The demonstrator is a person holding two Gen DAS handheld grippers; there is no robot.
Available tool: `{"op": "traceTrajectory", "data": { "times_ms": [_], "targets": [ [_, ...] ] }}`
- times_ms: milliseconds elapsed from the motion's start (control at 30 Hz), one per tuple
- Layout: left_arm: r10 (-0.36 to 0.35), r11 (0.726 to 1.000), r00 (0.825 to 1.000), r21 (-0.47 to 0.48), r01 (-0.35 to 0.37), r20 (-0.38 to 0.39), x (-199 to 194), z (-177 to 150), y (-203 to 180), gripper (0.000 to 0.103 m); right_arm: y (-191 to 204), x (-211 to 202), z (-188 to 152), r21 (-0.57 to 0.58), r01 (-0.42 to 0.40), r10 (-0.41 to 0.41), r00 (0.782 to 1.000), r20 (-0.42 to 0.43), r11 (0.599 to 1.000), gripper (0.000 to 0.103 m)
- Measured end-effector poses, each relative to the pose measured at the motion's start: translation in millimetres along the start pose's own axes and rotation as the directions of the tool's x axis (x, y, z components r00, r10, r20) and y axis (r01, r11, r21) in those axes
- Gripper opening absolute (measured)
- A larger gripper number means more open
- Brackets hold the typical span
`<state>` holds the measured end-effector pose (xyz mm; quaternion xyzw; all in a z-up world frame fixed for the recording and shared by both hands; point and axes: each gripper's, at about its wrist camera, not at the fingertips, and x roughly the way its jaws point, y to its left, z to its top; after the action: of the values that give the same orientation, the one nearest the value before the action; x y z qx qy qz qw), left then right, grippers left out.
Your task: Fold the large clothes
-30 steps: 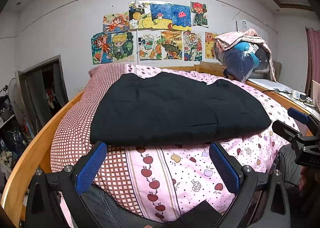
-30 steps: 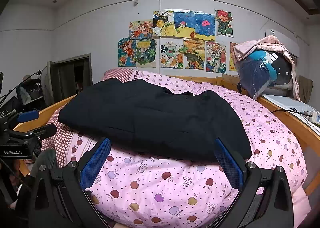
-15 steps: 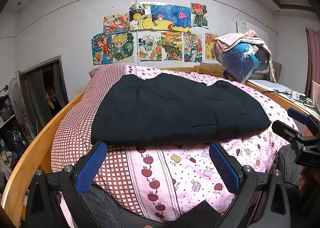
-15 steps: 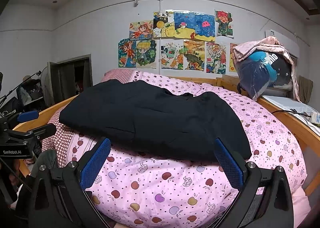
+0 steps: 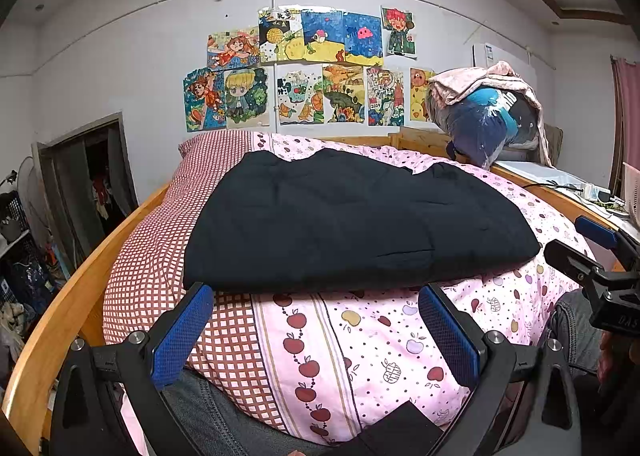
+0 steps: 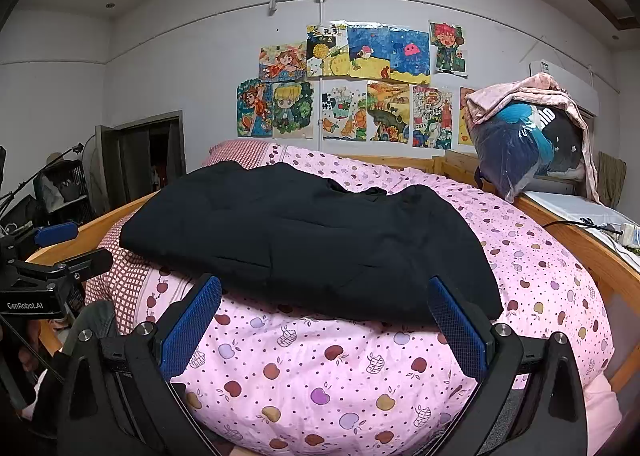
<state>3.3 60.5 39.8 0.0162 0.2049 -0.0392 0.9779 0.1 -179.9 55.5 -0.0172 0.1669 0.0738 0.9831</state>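
Your left gripper [image 5: 316, 330], jaws spread wide and empty, sits just short of the black garment [image 5: 352, 221] lying folded on the pink quilt [image 5: 360, 352]; your right gripper [image 6: 326, 328] likewise gapes before its near hem. Nothing has shifted since a second ago.

Both wrist views face the headboard wall from the bed's foot — sharing the black garment [image 5: 352, 223].
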Motion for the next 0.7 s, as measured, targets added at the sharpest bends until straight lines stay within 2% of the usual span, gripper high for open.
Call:
{"op": "traceTrajectory", "data": {
  "times_ms": [167, 300, 433, 700],
  "targets": [
    [-0.003, 1.000, 1.000, -0.001, 0.003, -0.002, 0.0, -1.0, -0.5, 0.103, 0.4, 0.1, -0.1, 0.000, 0.000, 0.000, 1.000, 0.000, 1.000, 0.101],
    [-0.032, 0.999, 0.999, -0.017, 0.032, -0.016, 0.5, 1.1, -0.4, 0.103, 0.4, 0.1, -0.4, 0.000, 0.000, 0.000, 1.000, 0.000, 1.000, 0.101],
    [-0.007, 0.999, 1.000, -0.037, 0.006, -0.028, 1.7, 4.0, 0.3, 0.103, 1.1, 0.3, -0.4, 0.000, 0.001, -0.001, 1.000, 0.001, 1.000, 0.101],
    [-0.006, 0.999, 1.000, -0.045, 0.005, -0.024, 1.3, 3.0, 0.5, 0.103, 1.5, 0.6, -0.9, 0.000, 0.000, 0.000, 1.000, 0.000, 1.000, 0.101]
  ]
}}
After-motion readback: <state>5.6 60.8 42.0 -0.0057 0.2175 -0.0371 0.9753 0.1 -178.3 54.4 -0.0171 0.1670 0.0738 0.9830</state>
